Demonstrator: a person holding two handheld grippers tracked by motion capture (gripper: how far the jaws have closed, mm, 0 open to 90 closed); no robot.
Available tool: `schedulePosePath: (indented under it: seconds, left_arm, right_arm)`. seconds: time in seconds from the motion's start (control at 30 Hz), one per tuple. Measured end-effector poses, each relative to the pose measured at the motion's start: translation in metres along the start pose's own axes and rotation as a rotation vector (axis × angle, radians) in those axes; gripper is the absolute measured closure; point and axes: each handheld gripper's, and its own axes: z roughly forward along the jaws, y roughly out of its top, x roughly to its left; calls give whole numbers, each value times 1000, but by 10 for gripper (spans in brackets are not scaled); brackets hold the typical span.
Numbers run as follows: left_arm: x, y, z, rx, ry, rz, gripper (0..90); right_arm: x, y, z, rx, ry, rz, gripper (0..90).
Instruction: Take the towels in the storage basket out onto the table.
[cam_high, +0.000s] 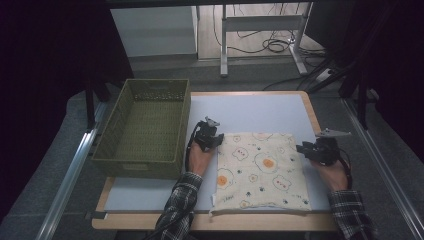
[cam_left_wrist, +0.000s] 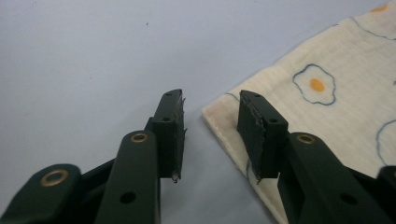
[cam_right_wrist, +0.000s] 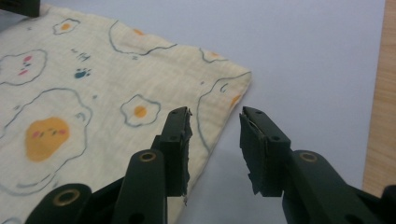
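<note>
On table (cam_high: 260, 107): green basket (cam_high: 145, 125) beside egg-print cloth (cam_high: 262, 170).

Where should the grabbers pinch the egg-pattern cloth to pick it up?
Probably at the two far corners of the flat cream cloth with fried-egg print. The left gripper and right gripper each straddle a side edge there, jaws open, so slide in from the sides.

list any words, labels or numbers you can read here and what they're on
None can be read.
The cloth carries only drawings: fried eggs, paw prints and small faces. A few dark marks on it in the right gripper view might be letters, but they are too small and blurred to read.
The basket, the table and the left gripper and right gripper show no lettering.
</note>
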Motion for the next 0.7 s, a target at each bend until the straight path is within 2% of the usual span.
schedulePosePath:
  seconds: [0.17, 0.3, 0.6, 0.7]
  left_arm:
    - [-1, 1, 2, 7, 10, 14, 564]
    - [4, 1, 3, 14, -12, -22, 524]
    - [4, 0, 3, 13, -11, -20, 524]
    - [3, 0, 3, 13, -9, -18, 524]
  right_arm:
    - [-4, 9, 10, 3, -19, -3, 629]
    - [-5, 16, 20, 12, -32, -9, 630]
    - [-7, 29, 46, 19, -62, -28, 627]
    - [-7, 31, 56, 40, -82, -43, 624]
